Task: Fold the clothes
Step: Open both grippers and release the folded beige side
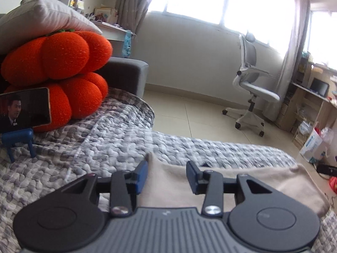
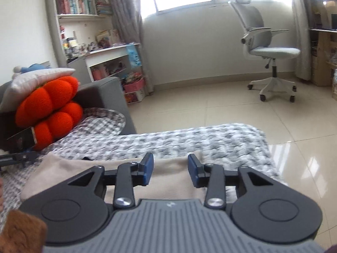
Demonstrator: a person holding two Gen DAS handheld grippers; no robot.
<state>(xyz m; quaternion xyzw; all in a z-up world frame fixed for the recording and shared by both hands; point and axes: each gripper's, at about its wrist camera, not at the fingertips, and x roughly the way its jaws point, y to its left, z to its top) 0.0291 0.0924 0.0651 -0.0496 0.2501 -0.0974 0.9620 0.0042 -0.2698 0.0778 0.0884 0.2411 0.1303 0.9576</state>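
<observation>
A beige garment [image 1: 168, 181] lies flat on the grey pebble-pattern blanket [image 1: 109, 139] that covers the sofa. In the left wrist view my left gripper [image 1: 167, 174] hovers over the garment's far left part, jaws apart, with nothing between its blue pads [image 1: 142, 175]. The same beige garment [image 2: 84, 168] shows in the right wrist view, stretching off to the left. My right gripper [image 2: 170, 170] is above the garment's right end with its jaws apart and empty. The cloth under both grippers' bodies is hidden.
Two orange pumpkin cushions [image 1: 63, 73] under a grey pillow [image 1: 44, 16] sit at the sofa's left end. A phone [image 1: 24, 109] on a blue stand [image 1: 16, 139] is in front of them. A white office chair [image 2: 271, 48] stands on the tiled floor beyond the blanket edge [image 2: 231, 135].
</observation>
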